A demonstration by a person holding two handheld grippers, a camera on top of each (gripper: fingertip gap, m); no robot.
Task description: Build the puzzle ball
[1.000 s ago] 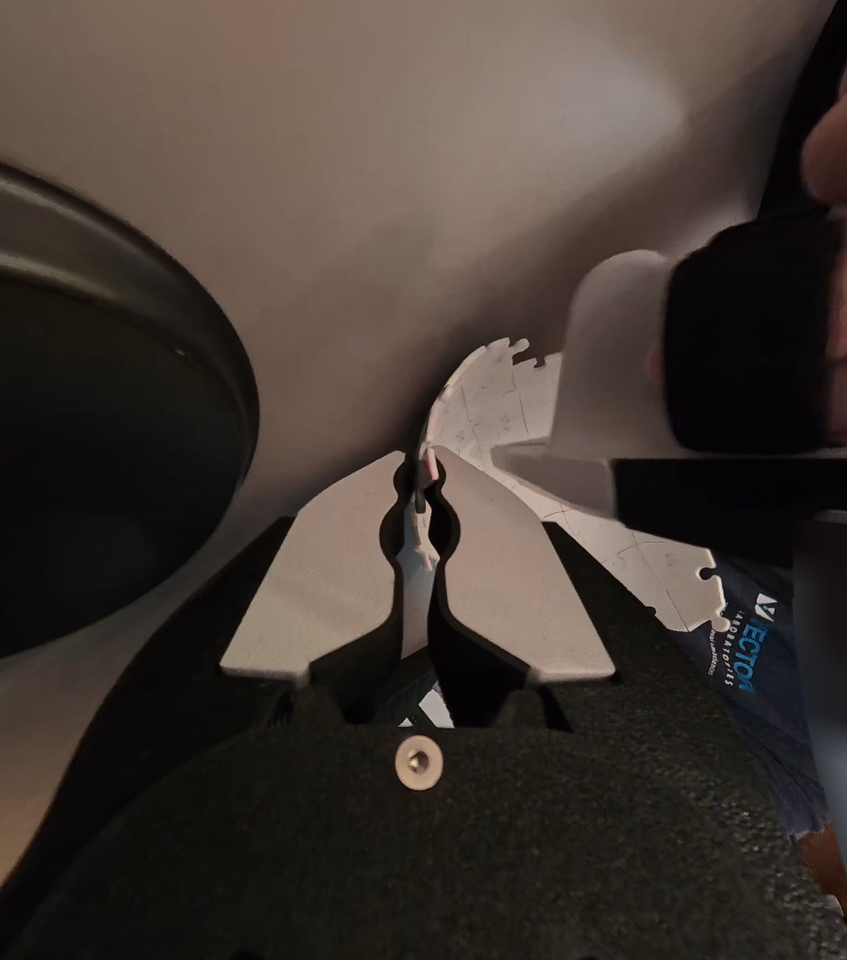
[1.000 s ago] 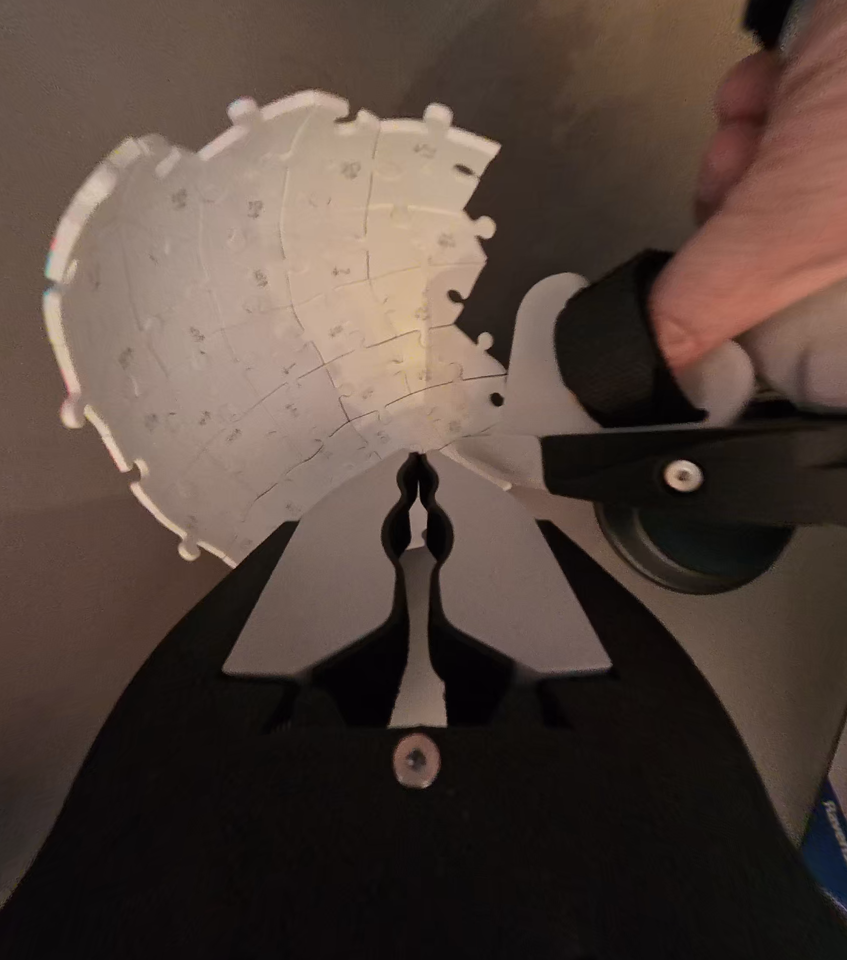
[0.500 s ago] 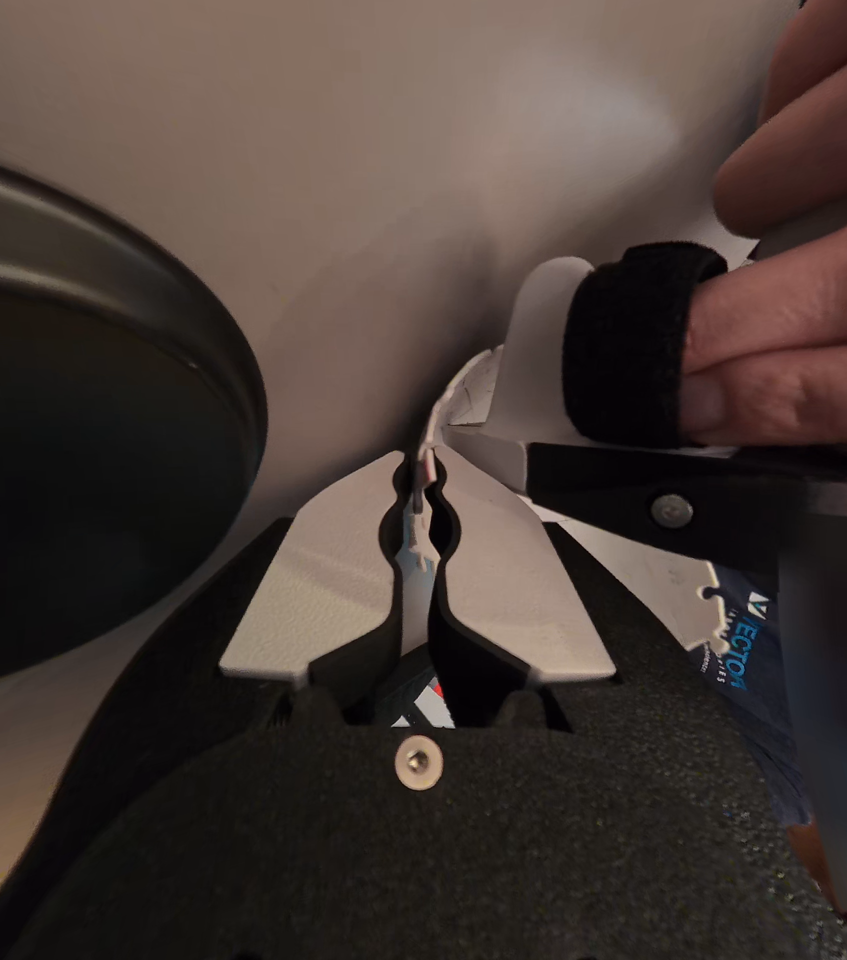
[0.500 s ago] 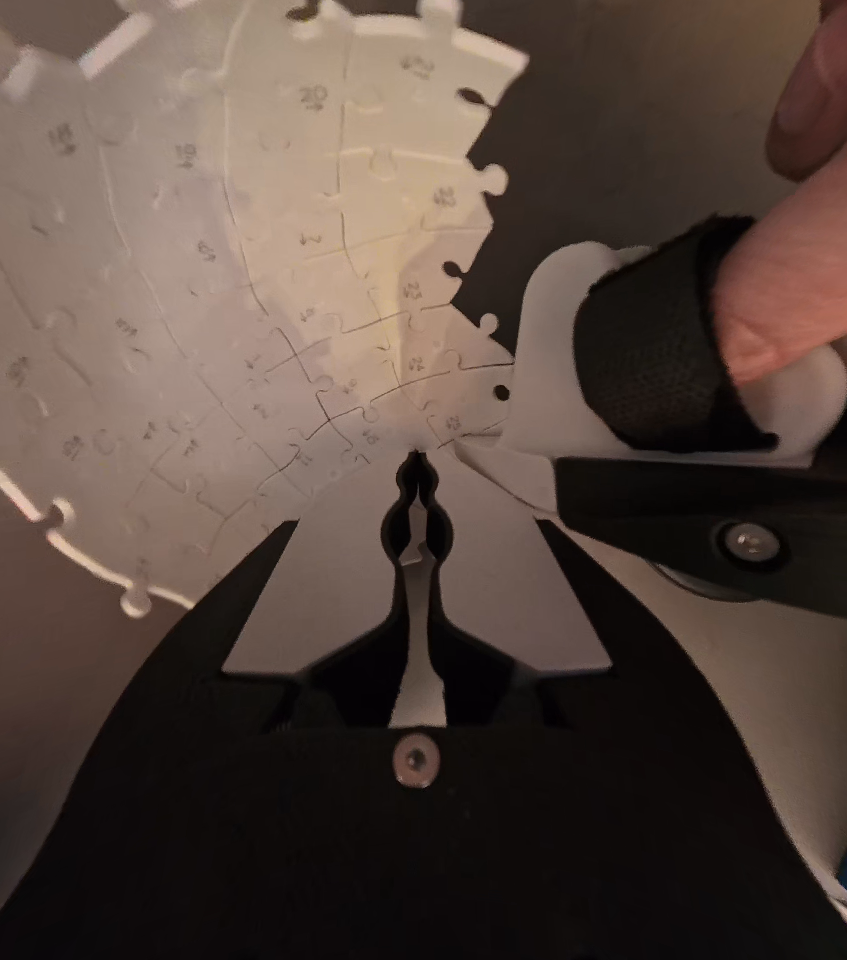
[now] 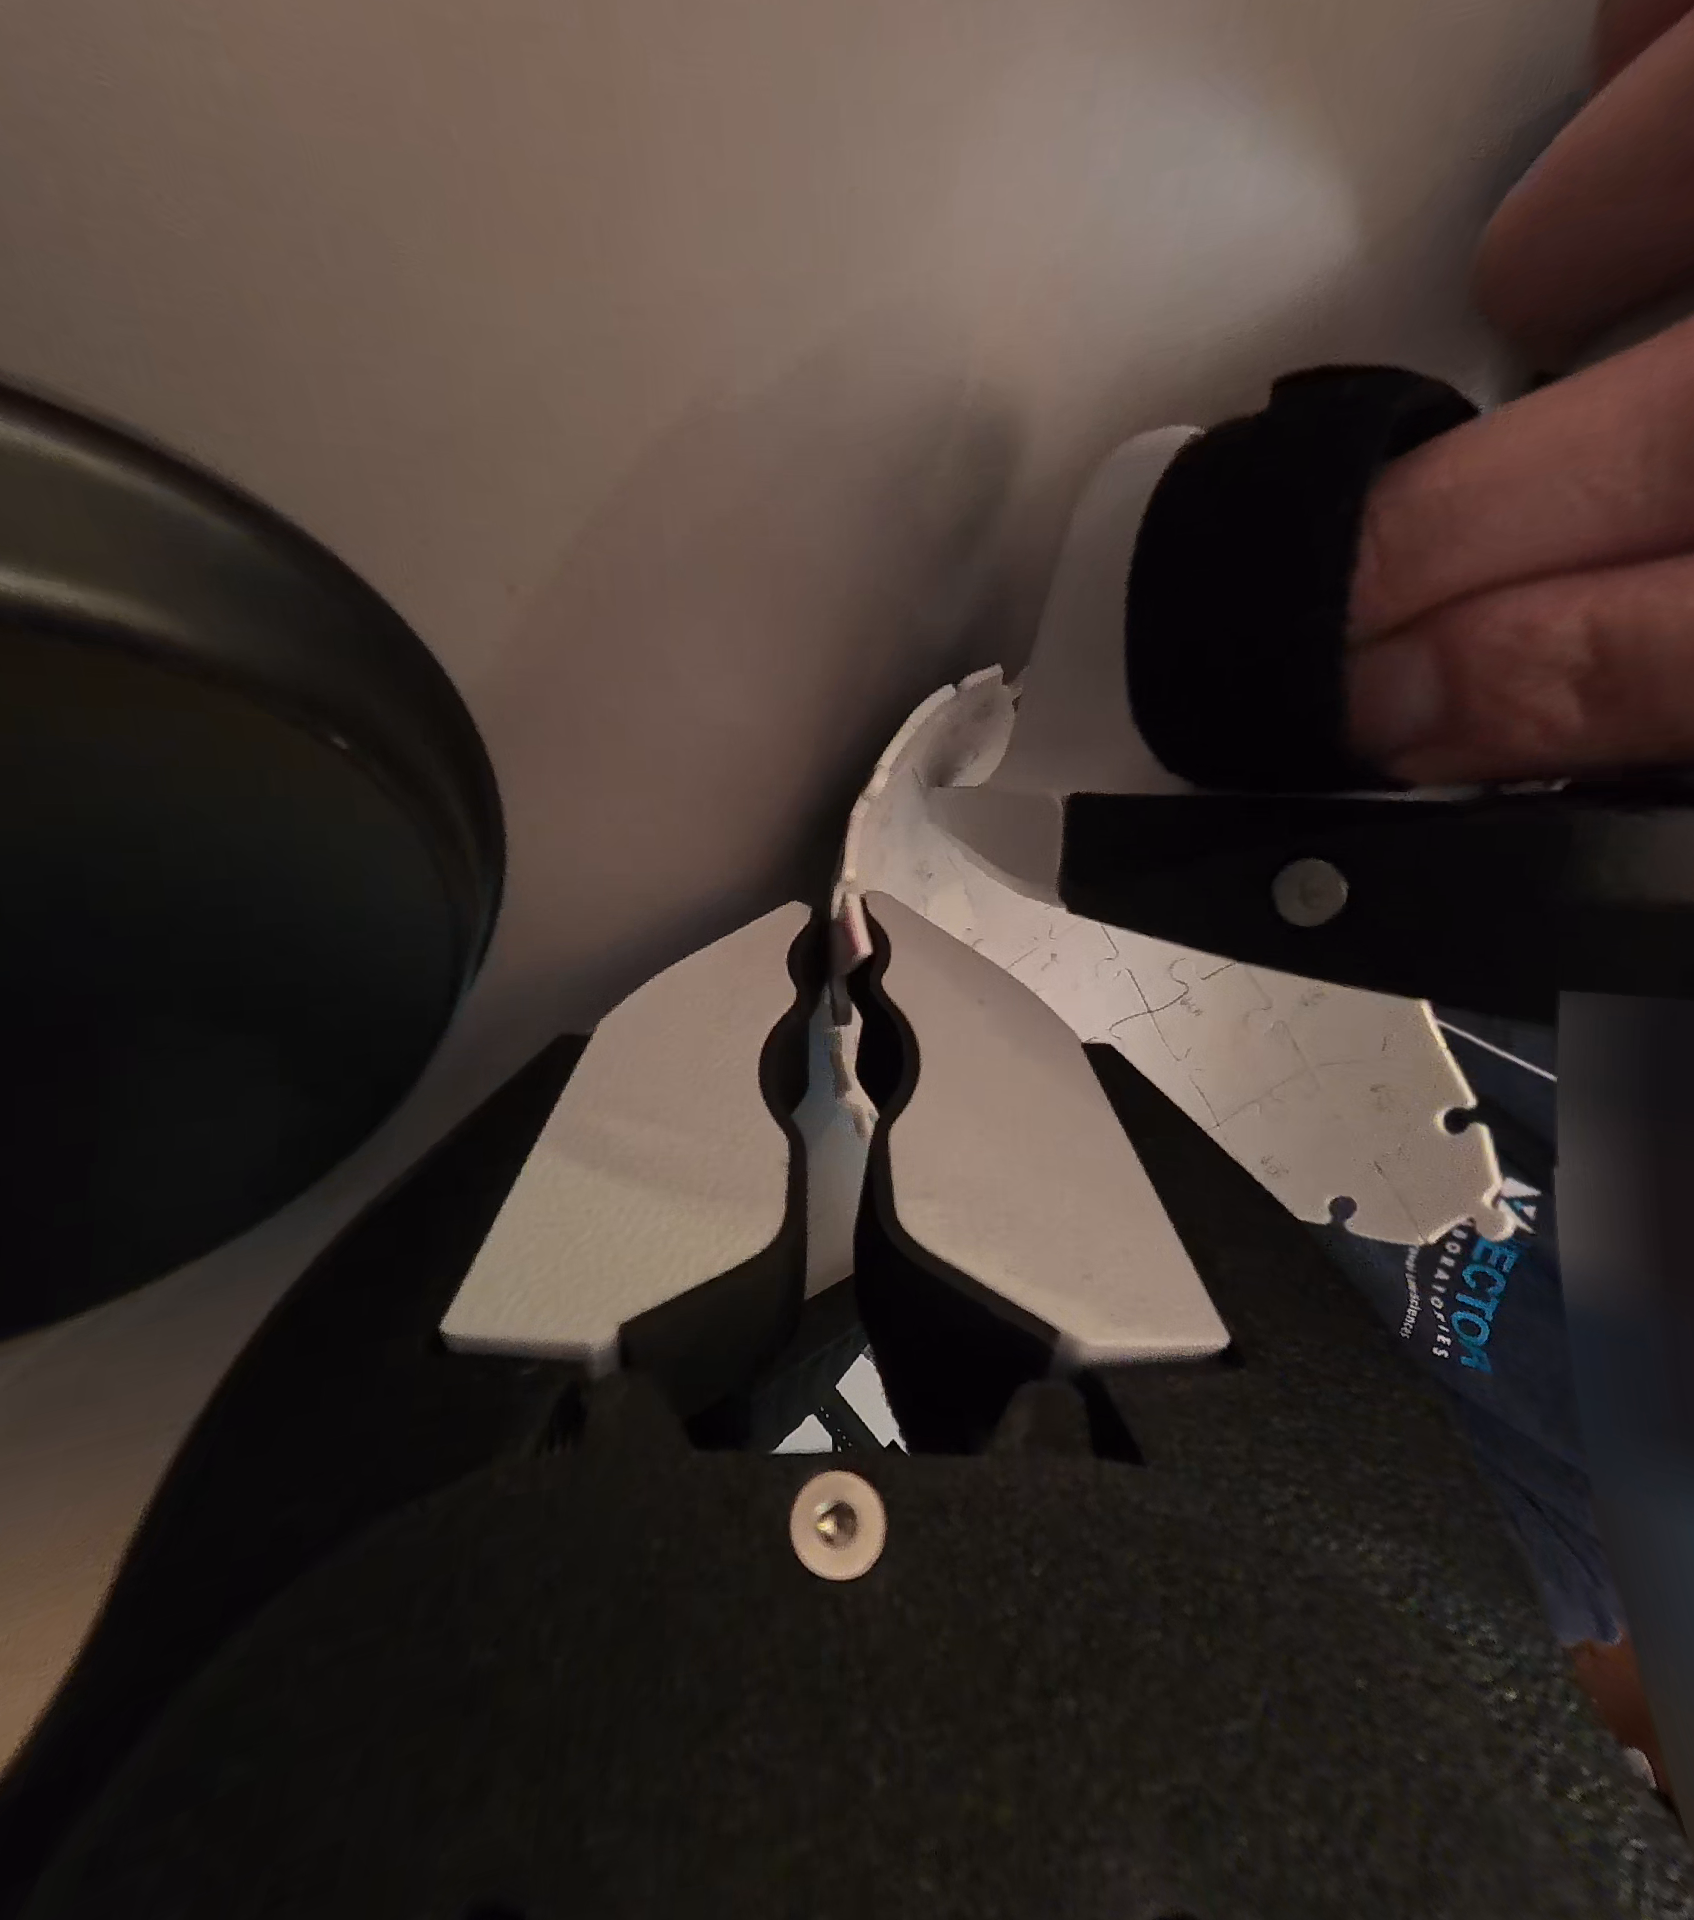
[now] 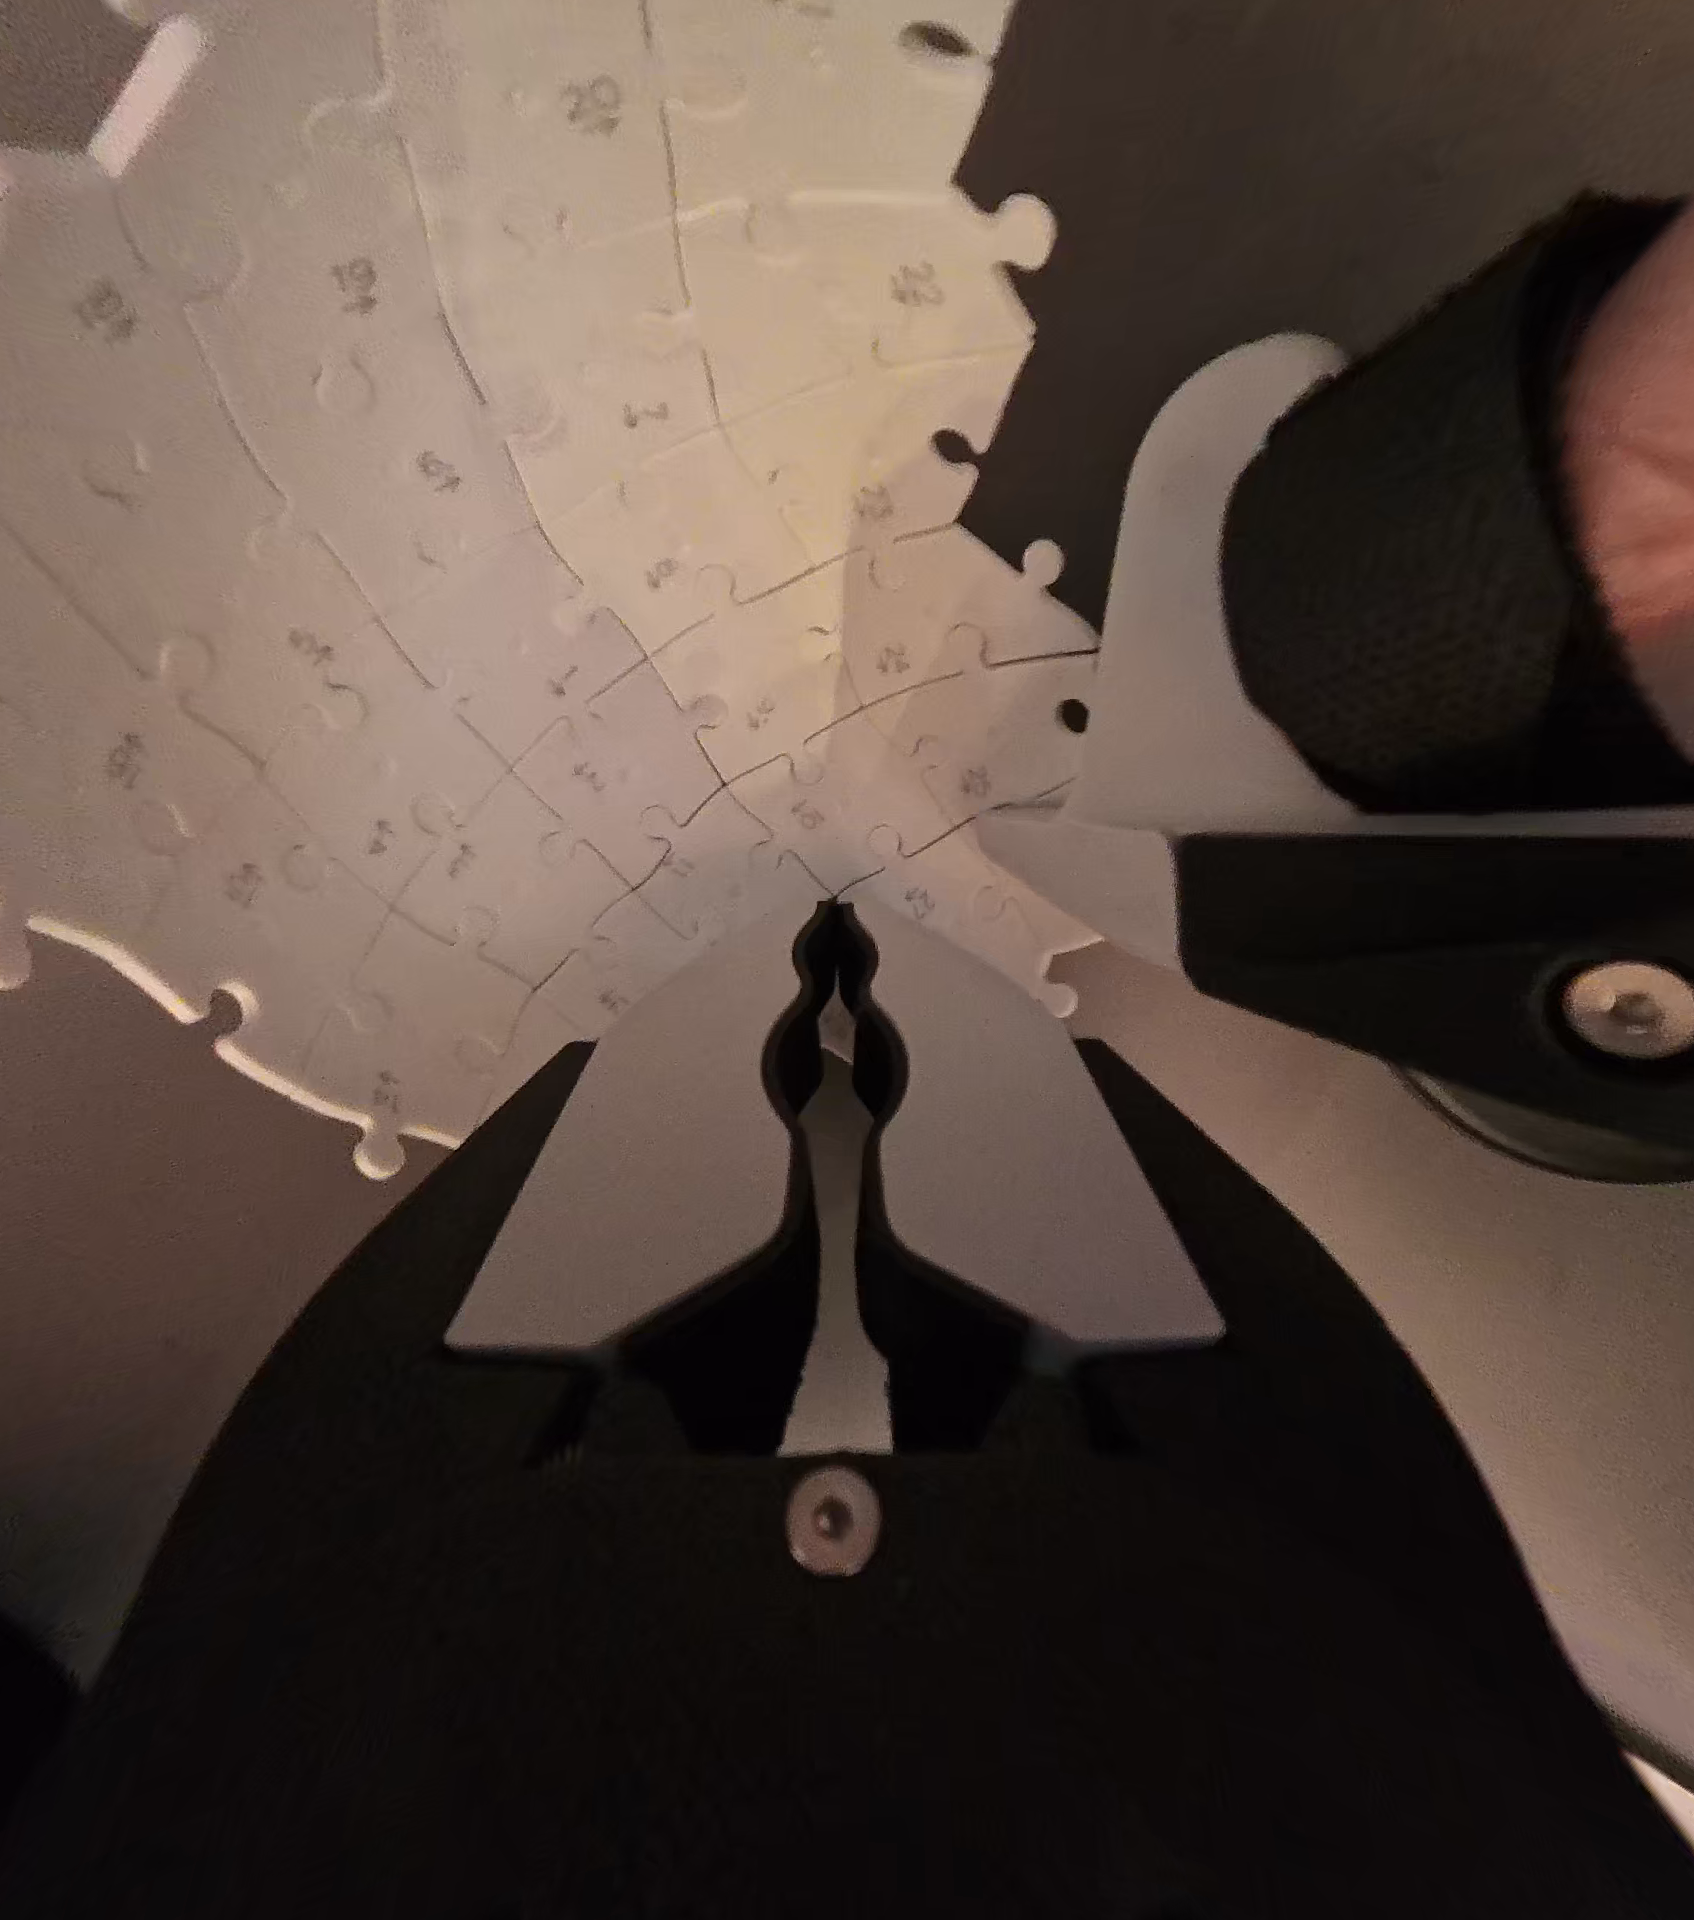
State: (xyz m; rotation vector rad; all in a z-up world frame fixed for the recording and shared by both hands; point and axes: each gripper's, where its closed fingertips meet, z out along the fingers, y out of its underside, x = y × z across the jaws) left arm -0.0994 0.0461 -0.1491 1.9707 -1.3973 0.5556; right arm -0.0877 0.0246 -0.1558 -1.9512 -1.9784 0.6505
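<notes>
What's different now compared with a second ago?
The curved puzzle shell fills much more of the right wrist view, so it and the right gripper have drawn closer. Both grippers stay shut on the shell's edge; the left gripper and the dark bowl barely shift.

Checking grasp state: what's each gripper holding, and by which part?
Left gripper clamps the puzzle shell edge-on at its rim; right gripper looks shut on its edge too.
</notes>
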